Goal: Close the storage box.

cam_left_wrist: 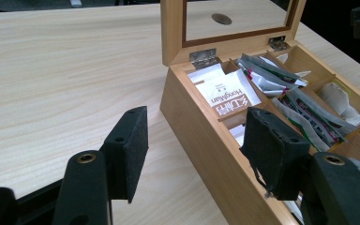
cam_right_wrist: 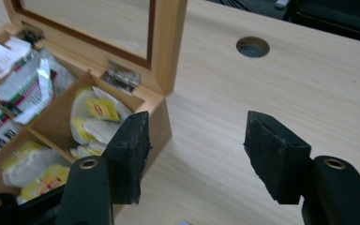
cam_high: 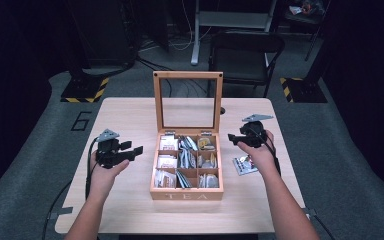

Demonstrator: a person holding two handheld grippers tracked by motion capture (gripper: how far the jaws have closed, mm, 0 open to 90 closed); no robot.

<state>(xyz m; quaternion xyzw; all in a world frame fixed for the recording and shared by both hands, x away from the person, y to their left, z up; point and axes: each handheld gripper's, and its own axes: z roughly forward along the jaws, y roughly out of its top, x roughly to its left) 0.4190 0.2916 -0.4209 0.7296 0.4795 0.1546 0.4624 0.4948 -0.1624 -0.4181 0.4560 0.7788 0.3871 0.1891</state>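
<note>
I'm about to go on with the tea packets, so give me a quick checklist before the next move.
1. Tea box lid upright and open: ok.
2. Left gripper empty, jaws apart: ok.
3. Right gripper empty, jaws apart: ok.
4. Packet lies flat on the table right of the box, under the right hand: ok.
5. Compartments reachable from above, packets visible inside: ok.
6. Room left in each compartment: cannot tell.
</note>
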